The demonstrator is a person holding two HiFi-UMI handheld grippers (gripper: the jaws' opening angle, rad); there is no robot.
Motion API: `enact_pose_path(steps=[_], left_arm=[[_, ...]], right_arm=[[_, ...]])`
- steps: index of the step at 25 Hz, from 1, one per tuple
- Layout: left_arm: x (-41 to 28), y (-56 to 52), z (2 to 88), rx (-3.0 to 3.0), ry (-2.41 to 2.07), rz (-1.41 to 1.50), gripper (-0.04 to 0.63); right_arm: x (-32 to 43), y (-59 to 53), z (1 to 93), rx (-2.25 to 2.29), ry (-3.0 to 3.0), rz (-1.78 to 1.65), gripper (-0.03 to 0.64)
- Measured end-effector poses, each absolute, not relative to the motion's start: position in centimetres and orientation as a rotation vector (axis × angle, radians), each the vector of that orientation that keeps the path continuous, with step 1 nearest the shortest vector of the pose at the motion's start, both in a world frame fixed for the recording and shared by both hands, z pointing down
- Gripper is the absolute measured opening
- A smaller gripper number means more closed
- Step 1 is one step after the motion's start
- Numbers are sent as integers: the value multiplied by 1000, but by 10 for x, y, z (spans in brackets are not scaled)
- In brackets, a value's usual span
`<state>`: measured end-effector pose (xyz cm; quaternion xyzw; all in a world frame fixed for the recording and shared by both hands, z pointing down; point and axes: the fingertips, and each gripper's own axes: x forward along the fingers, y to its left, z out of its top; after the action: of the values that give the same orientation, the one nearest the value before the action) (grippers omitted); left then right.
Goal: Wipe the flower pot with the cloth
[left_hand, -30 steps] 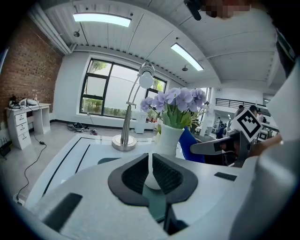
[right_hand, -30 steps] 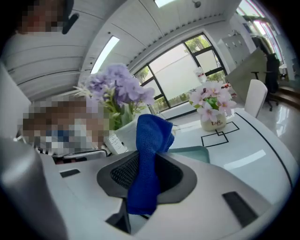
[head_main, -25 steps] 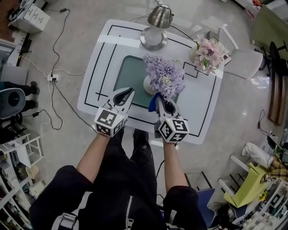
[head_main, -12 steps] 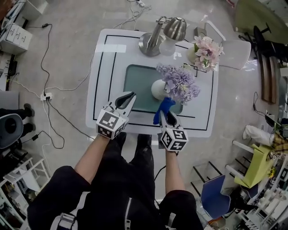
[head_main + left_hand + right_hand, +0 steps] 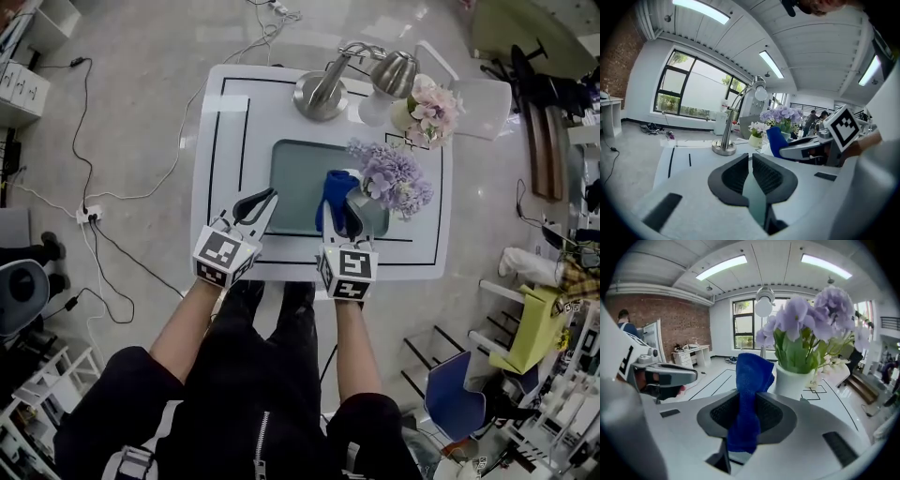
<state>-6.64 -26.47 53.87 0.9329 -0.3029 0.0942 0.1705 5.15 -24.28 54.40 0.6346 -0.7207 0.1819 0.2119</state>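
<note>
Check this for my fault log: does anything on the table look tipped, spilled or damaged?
Nothing stands out. The flower pot stands upright on the green mat, the lamp is upright, and the blue cloth is clamped in the right gripper.

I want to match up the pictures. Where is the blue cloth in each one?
Head view: the blue cloth is near the centre, held by the right gripper, just left of the purple flowers.
Left gripper view: right of centre, below the purple flowers.
Right gripper view: in the middle, clamped between the jaws.
Shared landmark: the purple flowers, seen in all three views.
</note>
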Motion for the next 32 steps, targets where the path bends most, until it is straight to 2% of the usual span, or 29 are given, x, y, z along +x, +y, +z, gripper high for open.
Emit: enact_pose_path(steps=[17,26,32], left_arm=[[-110,-281,558,2609,-902,292,31],[-116,-280,560,2595,-908,303,31],[-118,-272,564,2596,-893,294,31]], right_arm=[[54,-246,632,1695,-1789,756,100],[39,-275,562,1830,-1854,484,100],[63,-280,585,1941,-1692,616,100]])
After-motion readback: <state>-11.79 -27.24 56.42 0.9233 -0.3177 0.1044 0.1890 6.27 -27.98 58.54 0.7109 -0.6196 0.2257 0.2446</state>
